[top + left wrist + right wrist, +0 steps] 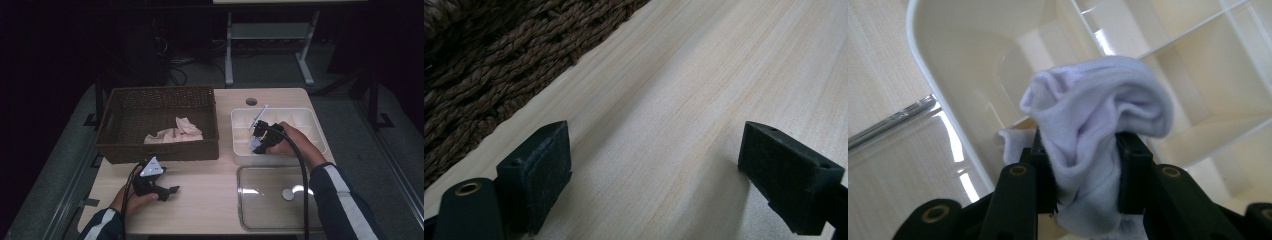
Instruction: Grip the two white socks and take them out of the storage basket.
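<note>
Between the jaws of the right hand-held gripper (1083, 170) sits a bunched white sock (1095, 125), clamped from both sides with its rounded upper part bulging above the pads (the lower part runs down between the jaws and out of sight). This hand-held gripper, seen in the high view (257, 142) in the person's right hand (295, 142), hangs over the near left corner of a cream divided plastic bin (320, 140), whose partition walls cross behind the sock. A clear plastic lid (250, 200) lies flat on the tabletop (210, 195) just in front of the bin.

The left hand-held gripper (167, 192) rests low on the tabletop in the person's left hand (135, 200), its jaws standing wide apart with only bare wood grain between them. Its left pad (536, 170) is near the wall of a dark woven basket (115, 145), which stands to the left of the bin. Inside the basket lies a crumpled pale pink cloth (175, 132).
</note>
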Demonstrator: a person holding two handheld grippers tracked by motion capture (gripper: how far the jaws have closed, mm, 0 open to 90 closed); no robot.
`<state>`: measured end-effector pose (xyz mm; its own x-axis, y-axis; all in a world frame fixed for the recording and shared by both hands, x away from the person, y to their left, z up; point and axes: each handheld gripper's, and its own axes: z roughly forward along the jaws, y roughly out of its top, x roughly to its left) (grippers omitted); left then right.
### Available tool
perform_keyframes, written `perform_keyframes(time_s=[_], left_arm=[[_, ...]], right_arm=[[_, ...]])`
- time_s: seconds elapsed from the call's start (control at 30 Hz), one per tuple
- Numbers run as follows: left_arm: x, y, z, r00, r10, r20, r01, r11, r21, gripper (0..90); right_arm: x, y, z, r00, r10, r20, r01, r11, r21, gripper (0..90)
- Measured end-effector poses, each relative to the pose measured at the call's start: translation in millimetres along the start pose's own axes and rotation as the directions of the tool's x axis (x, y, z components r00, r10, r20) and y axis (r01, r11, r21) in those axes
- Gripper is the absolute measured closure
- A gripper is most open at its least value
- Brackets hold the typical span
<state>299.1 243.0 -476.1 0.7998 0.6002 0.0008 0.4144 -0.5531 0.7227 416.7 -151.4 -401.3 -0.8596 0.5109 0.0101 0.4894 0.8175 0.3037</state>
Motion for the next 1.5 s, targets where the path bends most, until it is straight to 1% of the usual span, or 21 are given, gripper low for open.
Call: perform_keyframes(time_s=[0.13, 0.27, 0.33, 0.43, 0.47, 0.6, 0.7, 0.8, 0.87, 0.93, 1.0, 1.03, 1.07, 1.1, 1.17, 1.23, 1.3, 1.33, 1.37, 1.4, 1.5], left_arm=[[-0.1, 0.0, 0.0, 1.0, -0.001, 0.0, 0.001, 1.0, 0.0, 12.6], [-0.1, 0.0, 0.0, 1.0, -0.001, 0.0, 0.001, 1.0, 0.0, 12.6], [-0.2, 0.0, 0.0, 1.0, -0.001, 0.0, 0.001, 1.0, 0.0, 12.7], [-0.2, 0.1, -0.1, 1.0, -0.001, -0.001, 0.001, 1.0, 0.001, 12.6], [-0.2, 0.1, 0.0, 1.0, -0.002, -0.001, 0.002, 1.0, 0.0, 12.7], [-0.2, 0.1, 0.0, 1.0, -0.002, -0.001, 0.002, 1.0, 0.0, 12.7], [-0.1, 0.1, 0.0, 1.0, -0.002, -0.001, 0.002, 1.0, 0.001, 12.6], [-0.2, 0.1, -0.1, 1.0, -0.002, -0.001, 0.002, 1.0, 0.001, 12.6], [-0.2, 0.1, 0.0, 1.0, -0.002, -0.001, 0.002, 1.0, 0.0, 12.7], [-0.2, 0.0, -0.1, 1.0, -0.002, -0.001, 0.002, 1.0, 0.0, 12.7], [-0.3, 0.0, -0.1, 1.0, -0.003, -0.002, 0.003, 1.0, 0.0, 12.7], [-0.3, 0.0, -0.1, 1.0, -0.003, -0.002, 0.003, 1.0, 0.0, 12.7], [-0.3, 0.0, -0.1, 1.0, -0.003, -0.002, 0.003, 1.0, 0.0, 12.7], [-0.4, 0.0, -0.1, 1.0, -0.003, -0.002, 0.003, 1.0, 0.0, 12.7], [-0.3, 0.0, -0.1, 1.0, -0.003, -0.003, 0.003, 1.0, 0.001, 12.7], [0.0, 0.1, -0.2, 1.0, 0.002, -0.005, -0.002, 1.0, 0.0, 12.7], [0.0, 0.1, -0.2, 1.0, 0.002, -0.004, -0.002, 1.0, 0.0, 12.7], [0.0, 0.1, -0.2, 1.0, 0.002, -0.004, -0.002, 1.0, 0.001, 12.6], [0.0, 0.1, -0.2, 1.0, 0.002, -0.004, -0.002, 1.0, 0.001, 12.7], [0.0, 0.1, -0.2, 1.0, 0.003, -0.004, -0.003, 1.0, 0.001, 12.7], [-0.4, 0.0, -0.2, 1.0, -0.003, -0.003, 0.003, 1.0, 0.001, 12.7]], right_arm=[[-1.3, 1.5, 5.8, 0.9998, 0.002, -0.02, -0.002, 1.0, 0.024, 67.6], [-5.0, -0.6, 8.3, 0.9981, 0.021, -0.058, -0.02, 1.0, 0.021, 67.7], [-7.3, -2.0, 13.9, 0.9968, 0.028, -0.075, -0.026, 0.999, 0.029, 67.8], [-11.9, -4.8, 15.9, 0.9925, 0.049, -0.112, -0.048, 0.999, 0.014, 67.7], [-12.3, -5.1, 15.9, 0.9923, 0.049, -0.114, -0.048, 0.999, 0.012, 67.6], [-7.7, -3.8, 13.2, 0.9969, 0.027, -0.074, -0.026, 1.0, 0.011, 66.1], [-8.7, -6.5, 10.5, 0.9966, 0.039, -0.073, -0.04, 0.999, -0.01, 65.0], [-8.5, -9.9, 6.3, 0.9972, 0.048, -0.057, -0.049, 0.999, -0.012, 63.9], [-7.7, -12.2, 1.9, 0.998, 0.049, -0.04, -0.05, 0.998, -0.024, 60.9], [-4.6, -13.3, -1.9, 0.9989, 0.046, -0.006, -0.047, 0.999, -0.026, 58.1], [-2.5, -13.7, -6.9, 0.9987, 0.048, 0.018, -0.048, 0.998, -0.039, 52.2], [-2.2, -13.9, -10.6, 0.9979, 0.055, 0.033, -0.053, 0.997, -0.049, 47.0], [-1.9, -14.0, -14.2, 0.9969, 0.065, 0.045, -0.062, 0.997, -0.055, 46.6], [-1.0, -14.2, -16.4, 0.9972, 0.055, 0.05, -0.052, 0.997, -0.058, 48.0], [0.3, -14.7, -21.1, 0.9967, 0.047, 0.066, -0.043, 0.997, -0.07, 46.0], [-0.5, -17.0, -30.0, 0.9968, 0.061, 0.052, -0.054, 0.99, -0.128, 48.3], [-1.2, -19.5, -39.1, 0.9968, 0.072, 0.035, -0.064, 0.979, -0.192, 54.6], [-0.4, -20.1, -41.9, 0.9964, 0.076, 0.038, -0.066, 0.975, -0.213, 58.7], [-0.4, -20.9, -43.2, 0.996, 0.075, 0.049, -0.063, 0.974, -0.22, 63.5], [0.0, -21.5, -42.9, 0.9954, 0.078, 0.055, -0.065, 0.975, -0.214, 65.0], [-4.2, -23.6, -32.2, 0.9938, 0.095, 0.058, -0.082, 0.978, -0.194, 71.2]])
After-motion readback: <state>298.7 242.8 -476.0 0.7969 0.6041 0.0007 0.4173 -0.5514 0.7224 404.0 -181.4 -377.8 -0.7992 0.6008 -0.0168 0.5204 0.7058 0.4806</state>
